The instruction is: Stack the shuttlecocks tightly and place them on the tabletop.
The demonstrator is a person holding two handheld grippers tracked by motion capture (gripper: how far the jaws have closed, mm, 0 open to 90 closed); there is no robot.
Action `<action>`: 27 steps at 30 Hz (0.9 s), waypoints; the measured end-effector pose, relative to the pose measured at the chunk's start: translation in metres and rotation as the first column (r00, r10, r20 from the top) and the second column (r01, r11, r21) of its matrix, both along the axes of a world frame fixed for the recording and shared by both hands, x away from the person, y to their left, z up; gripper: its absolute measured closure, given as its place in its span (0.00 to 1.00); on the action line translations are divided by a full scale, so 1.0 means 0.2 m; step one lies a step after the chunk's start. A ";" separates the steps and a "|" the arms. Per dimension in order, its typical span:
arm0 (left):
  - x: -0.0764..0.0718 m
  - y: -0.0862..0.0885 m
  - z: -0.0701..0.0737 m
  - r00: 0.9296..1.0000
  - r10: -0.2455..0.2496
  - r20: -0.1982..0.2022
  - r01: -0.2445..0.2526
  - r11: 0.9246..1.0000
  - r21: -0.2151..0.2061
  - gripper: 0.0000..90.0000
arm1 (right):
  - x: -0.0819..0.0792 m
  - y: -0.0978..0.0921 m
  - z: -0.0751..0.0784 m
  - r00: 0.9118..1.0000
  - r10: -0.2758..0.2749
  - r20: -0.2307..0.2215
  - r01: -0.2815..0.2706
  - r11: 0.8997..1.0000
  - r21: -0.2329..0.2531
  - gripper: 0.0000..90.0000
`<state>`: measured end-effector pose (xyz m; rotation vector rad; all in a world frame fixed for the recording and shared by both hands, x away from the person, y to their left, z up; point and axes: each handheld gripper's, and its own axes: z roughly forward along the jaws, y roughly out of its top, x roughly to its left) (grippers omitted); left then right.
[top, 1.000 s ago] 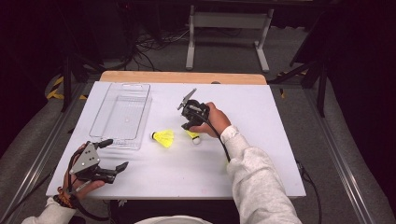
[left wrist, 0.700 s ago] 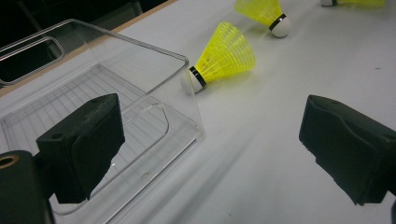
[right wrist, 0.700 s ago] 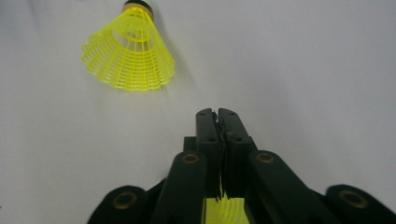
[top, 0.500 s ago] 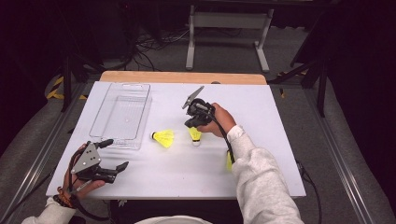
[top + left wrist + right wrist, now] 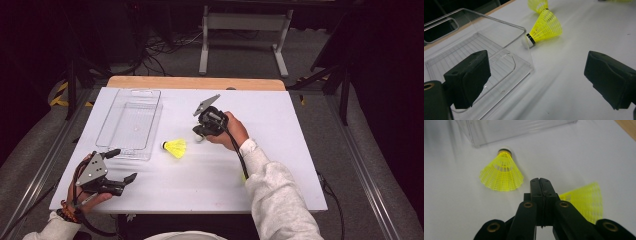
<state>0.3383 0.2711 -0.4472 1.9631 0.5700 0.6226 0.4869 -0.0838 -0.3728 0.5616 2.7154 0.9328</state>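
Observation:
A yellow shuttlecock point(image 5: 175, 148) point(image 5: 502, 176) point(image 5: 545, 31) lies on the white table point(image 5: 280, 125), just off the near corner of a clear plastic container point(image 5: 131, 122) point(image 5: 499, 50). My right gripper point(image 5: 201, 134) point(image 5: 541, 182) hovers to its right, jaws shut together with nothing seen between them. A second shuttlecock point(image 5: 586, 200), blurred, lies right beside those jaws; its white cork point(image 5: 200, 138) peeks out under the gripper. My left gripper point(image 5: 125, 164) point(image 5: 536, 80) stands open at the front left, facing the container corner.
A third bit of yellow point(image 5: 243, 176) shows beside the person's right sleeve, mostly hidden. The container is empty. Bare table lies between the two hands and to the right. Dark floor with cables and a metal stand point(image 5: 240, 30) lie beyond.
The right hand and its gripper have come down slightly toward the near side, over the second shuttlecock. The left gripper has not moved.

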 end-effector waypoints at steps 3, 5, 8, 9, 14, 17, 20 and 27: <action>0.00 0.00 0.00 1.000 -0.001 0.000 0.001 1.000 0.004 0.08 | 0.01 -0.05 -0.01 1.000 -0.022 -0.013 0.022 1.000 0.004 1.00; 0.00 -0.01 0.00 1.000 -0.001 -0.001 0.001 1.000 0.007 0.08 | 0.03 -0.09 -0.01 0.999 -0.051 -0.006 0.051 0.999 0.019 0.94; 0.01 -0.01 0.00 1.000 -0.003 -0.003 0.003 1.000 0.008 0.08 | 0.06 -0.13 -0.01 0.995 -0.102 0.013 0.102 0.994 0.041 0.82; 0.01 -0.01 0.00 1.000 -0.002 -0.002 0.002 1.000 0.008 0.08 | 0.07 -0.14 -0.02 0.992 -0.123 0.018 0.122 0.992 0.045 0.75; 0.01 -0.01 -0.01 1.000 -0.004 -0.006 0.004 1.000 0.010 0.08 | 0.15 -0.15 -0.04 0.982 -0.187 0.021 0.186 0.981 0.050 0.47; 0.01 -0.01 -0.01 1.000 -0.008 -0.010 0.008 1.000 0.010 0.08 | 0.20 -0.16 -0.07 0.981 -0.194 -0.010 0.194 0.980 0.052 0.35; 0.01 -0.01 -0.01 1.000 -0.011 -0.009 0.011 1.000 0.013 0.08 | 0.24 -0.15 -0.12 0.979 -0.200 -0.041 0.200 0.980 0.003 0.33; 0.01 -0.01 -0.01 1.000 -0.012 -0.012 0.012 1.000 0.019 0.08 | 0.26 -0.18 -0.18 0.977 -0.144 -0.156 0.142 0.990 -0.024 0.45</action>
